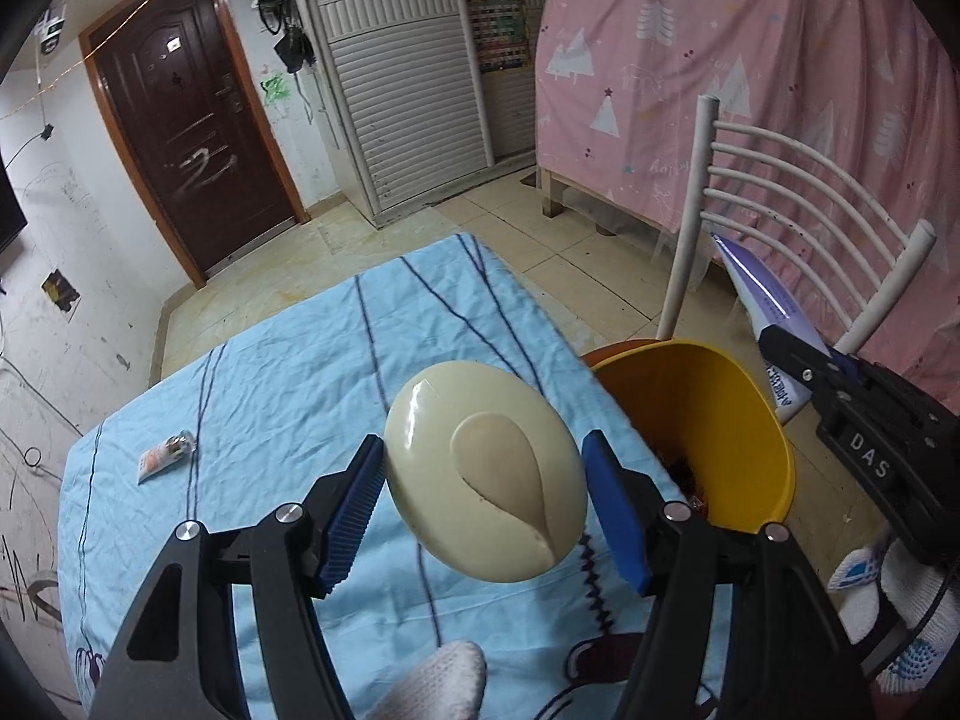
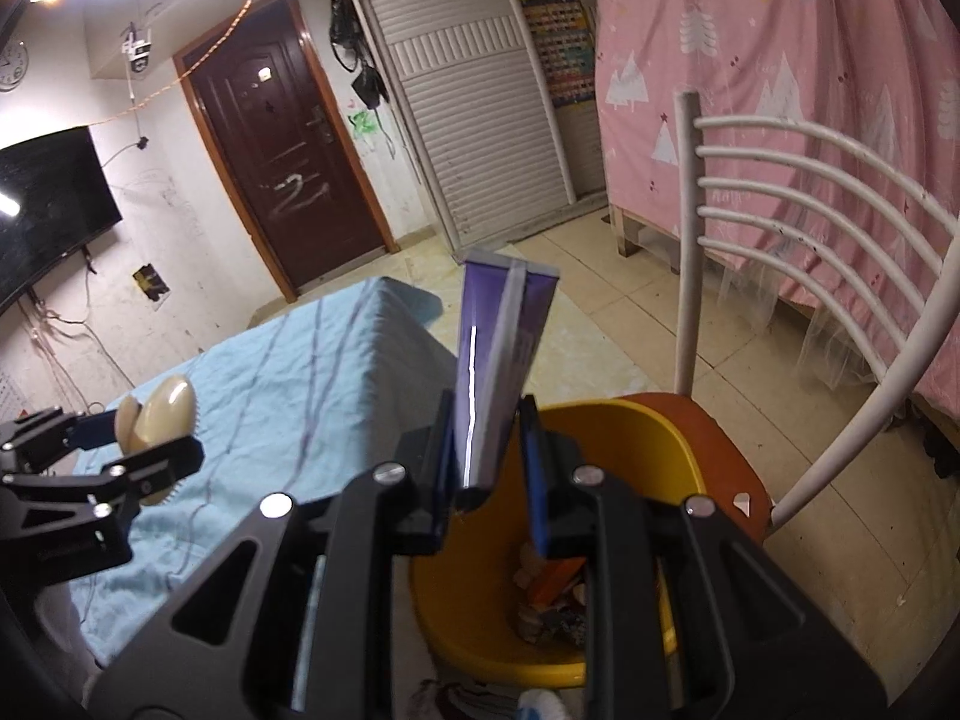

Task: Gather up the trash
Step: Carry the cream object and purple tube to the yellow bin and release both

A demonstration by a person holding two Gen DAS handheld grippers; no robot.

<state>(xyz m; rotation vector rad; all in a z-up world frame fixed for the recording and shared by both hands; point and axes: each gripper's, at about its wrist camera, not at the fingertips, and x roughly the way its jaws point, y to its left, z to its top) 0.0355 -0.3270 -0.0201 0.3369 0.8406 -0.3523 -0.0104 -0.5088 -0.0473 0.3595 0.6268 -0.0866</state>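
My left gripper (image 1: 483,495) is shut on a cream oval case (image 1: 483,471) and holds it above the blue tablecloth (image 1: 288,372), just left of the yellow bin (image 1: 708,420). My right gripper (image 2: 489,450) is shut on a purple toothpaste tube (image 2: 501,348) that stands upright over the yellow bin (image 2: 606,438). The bin holds several scraps of trash (image 2: 552,600) and rests on an orange chair seat (image 2: 714,444). The right gripper with the tube (image 1: 762,288) also shows in the left wrist view, beyond the bin. A small white wrapper (image 1: 165,456) lies on the cloth at the left.
A white metal chair back (image 2: 798,192) rises behind the bin. A pink curtain (image 1: 750,60) hangs at the right. A dark door (image 1: 186,120) and a white shuttered cabinet (image 1: 408,72) stand at the far wall. A TV (image 2: 48,204) hangs on the left wall.
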